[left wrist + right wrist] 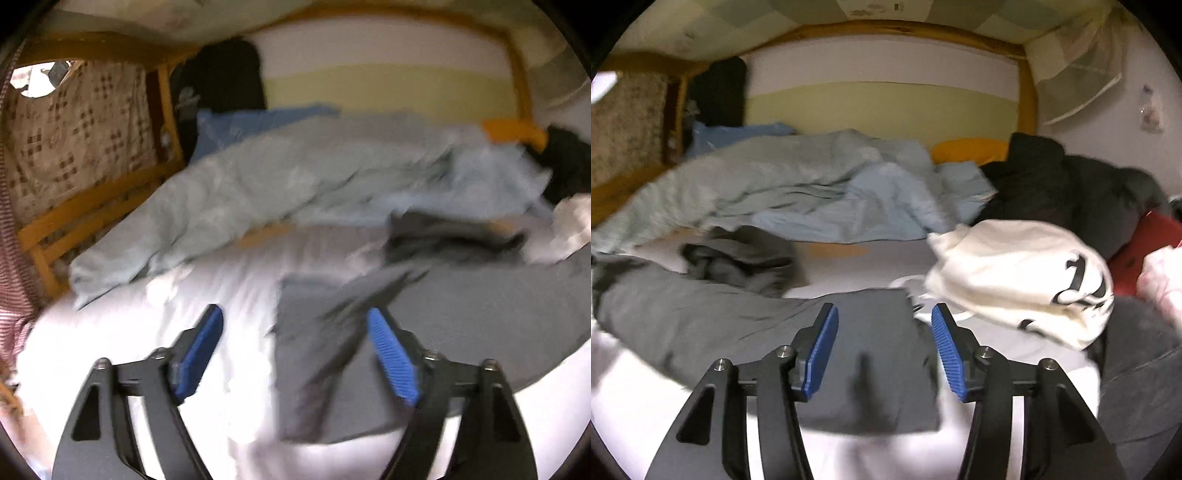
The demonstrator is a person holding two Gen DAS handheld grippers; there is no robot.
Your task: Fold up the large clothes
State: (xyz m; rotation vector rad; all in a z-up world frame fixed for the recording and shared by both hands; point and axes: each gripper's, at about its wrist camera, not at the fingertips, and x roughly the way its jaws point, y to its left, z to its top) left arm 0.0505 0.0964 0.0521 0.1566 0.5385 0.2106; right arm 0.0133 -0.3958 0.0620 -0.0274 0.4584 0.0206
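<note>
White bed sheet (110, 369) underneath, grey garment (871, 354) spread across it. Left gripper (295, 354) hovers with fingers apart, empty; right gripper (884, 350) likewise, above the grey cloth. Cream garment (1015, 280) heaped just beside.

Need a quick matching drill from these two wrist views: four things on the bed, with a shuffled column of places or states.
Things
1. flat grey garment
2. cream white top with black print
3. crumpled pale blue duvet
4. left gripper

Places or states
A. heaped along the far side of the bed
B. open, blue pads apart, holding nothing
C. bunched up to the right of the grey one
D. spread on the white sheet, in front of the open right gripper

Pairs: 1-D, 2-C, 3-A, 4-B
</note>
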